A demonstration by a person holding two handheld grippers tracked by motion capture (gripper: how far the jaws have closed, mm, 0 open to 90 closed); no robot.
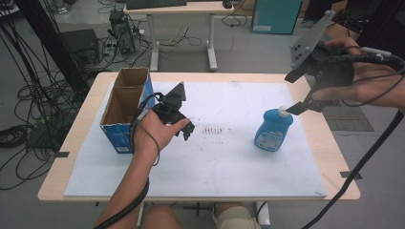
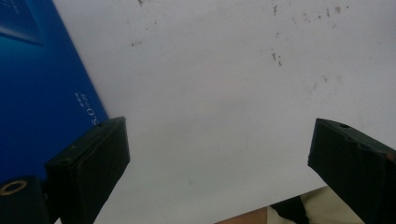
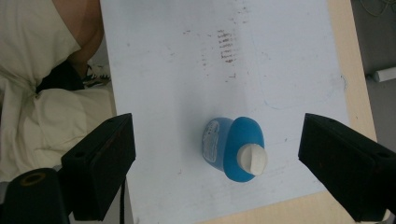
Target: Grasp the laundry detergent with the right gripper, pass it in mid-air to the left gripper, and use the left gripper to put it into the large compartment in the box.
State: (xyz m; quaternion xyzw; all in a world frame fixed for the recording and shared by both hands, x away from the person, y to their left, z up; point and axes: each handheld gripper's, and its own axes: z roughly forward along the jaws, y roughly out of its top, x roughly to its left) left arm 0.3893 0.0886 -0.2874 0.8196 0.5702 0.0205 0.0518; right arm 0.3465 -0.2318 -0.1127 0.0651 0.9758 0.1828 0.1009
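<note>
Two open claws, one blue bottle

Two claws are over the white sheet [image 1: 215,162] that covers the surface. The right claw [image 1: 300,106] hangs just above the blue bottle [image 1: 273,130], which stands upright on the right part of the sheet with its white cap [image 1: 284,112] on top. In the right gripper view the bottle [image 3: 236,148] sits between the two black jaws, which are spread wide and clear of it on both sides. The left claw [image 1: 187,131] is low over the sheet, just beside the open cardboard box [image 1: 125,107] with blue sides that stands at the left. In the left gripper view its jaws are also wide apart with nothing between them, and the blue box wall [image 2: 37,88] is close to one jaw.
</note>
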